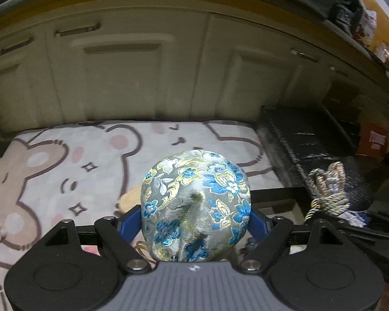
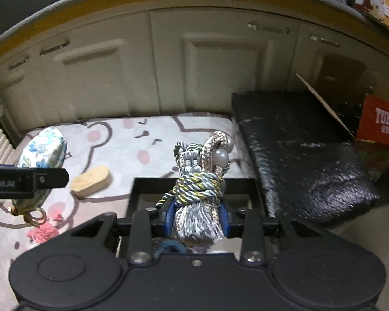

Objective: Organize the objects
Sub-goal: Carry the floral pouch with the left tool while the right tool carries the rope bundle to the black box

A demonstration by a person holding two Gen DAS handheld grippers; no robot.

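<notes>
My left gripper [image 1: 195, 223] is shut on a blue and gold floral brocade pouch [image 1: 195, 204] and holds it above the bear-print mat [image 1: 64, 160]. The pouch also shows at the left of the right wrist view [image 2: 42, 153], with the left gripper's finger [image 2: 49, 177] across it. My right gripper [image 2: 198, 220] is shut on a grey tassel bundle [image 2: 198, 189] of knotted cords with pearl beads, held over an open black box [image 2: 194, 181]. The tassel bundle also shows in the left wrist view [image 1: 329, 191].
A wooden oval piece [image 2: 92, 181] and a pink knitted item [image 2: 45, 230] lie on the mat. A black cushioned bench [image 2: 303, 155] stands at the right, a red Tuborg carton [image 2: 381, 124] beyond it. Cream cabinet doors [image 2: 194, 77] close off the back.
</notes>
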